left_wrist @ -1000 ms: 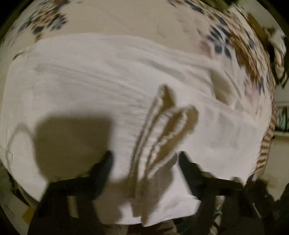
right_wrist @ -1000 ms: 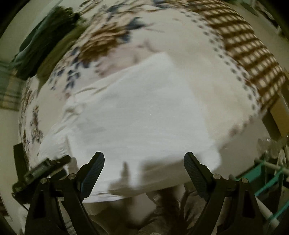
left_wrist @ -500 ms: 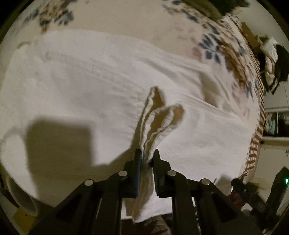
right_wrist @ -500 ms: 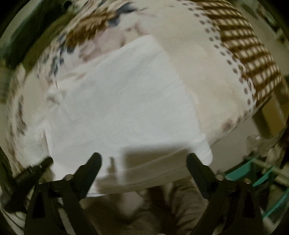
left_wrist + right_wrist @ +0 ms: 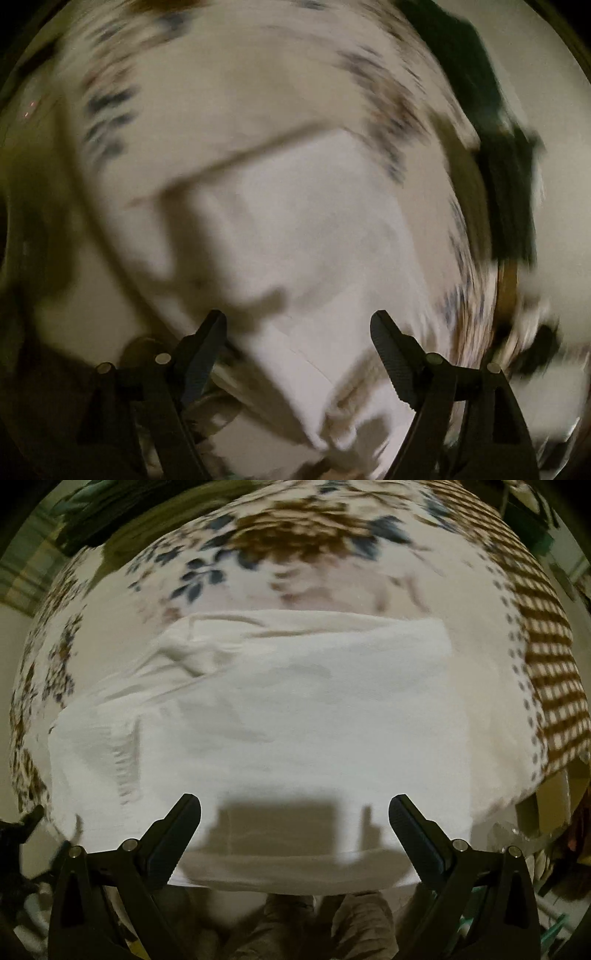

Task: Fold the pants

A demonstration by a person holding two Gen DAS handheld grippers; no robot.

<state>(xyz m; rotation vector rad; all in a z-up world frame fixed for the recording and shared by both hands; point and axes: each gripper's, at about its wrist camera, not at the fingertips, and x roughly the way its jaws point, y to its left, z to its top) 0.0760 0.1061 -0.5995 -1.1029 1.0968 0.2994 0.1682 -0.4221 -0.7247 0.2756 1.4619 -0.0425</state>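
left claw (image 5: 297,332) is seen spread, its jaws just opened wider, nothing pinched between them; blurred white cotton pants (image 5: 303,236) lie below it, a rumpled edge near the lower frame. right claw (image 5: 294,814) is held spread wide and pointed down, nothing between its black ribbed fingers (image 5: 415,836). the same white pants (image 5: 280,720) are laid flat as a broad folded rectangle on a bed covered by a cream floral sheet with blue and brown leaves (image 5: 295,542); a brown checked border (image 5: 546,672) is seen at the sheet's right. the claw's shadow is cast on the pants' near edge. dark green clothing (image 5: 495,129) is piled at the bed's far side in the left view.
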